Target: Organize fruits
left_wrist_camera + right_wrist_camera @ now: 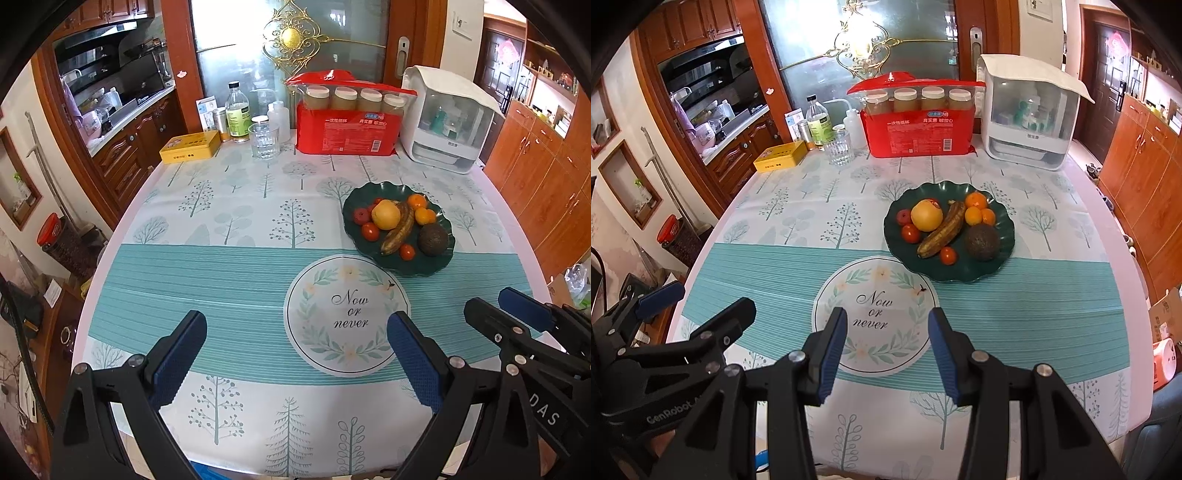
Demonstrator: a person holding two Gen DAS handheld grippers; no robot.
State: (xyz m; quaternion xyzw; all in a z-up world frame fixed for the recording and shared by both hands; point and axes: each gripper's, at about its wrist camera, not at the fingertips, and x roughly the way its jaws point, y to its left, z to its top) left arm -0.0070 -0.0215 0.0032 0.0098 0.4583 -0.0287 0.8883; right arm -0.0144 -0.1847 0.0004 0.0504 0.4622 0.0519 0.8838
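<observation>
tree-print tablecloth (229,221) across the table, red package (347,129) and white dish box (443,125) at the far edge. dark green plate (897,236) beyond the "now or never" circle holds it all: speckled banana (942,230) between yellow apple (926,215) and avocado (981,242), tangerines (977,210) behind. left gripper (295,354) gapes wide, empty; right gripper (888,350) parted, empty.

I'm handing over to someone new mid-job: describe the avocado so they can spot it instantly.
Find the dark green scalloped plate on the tree-print tablecloth, in front of the red package. The avocado sits at the plate's near right, right of the browning banana and just in front of the small oranges. It is the only dark, rough-skinned, brownish-green fruit there; the rest are red, orange or yellow.
</observation>
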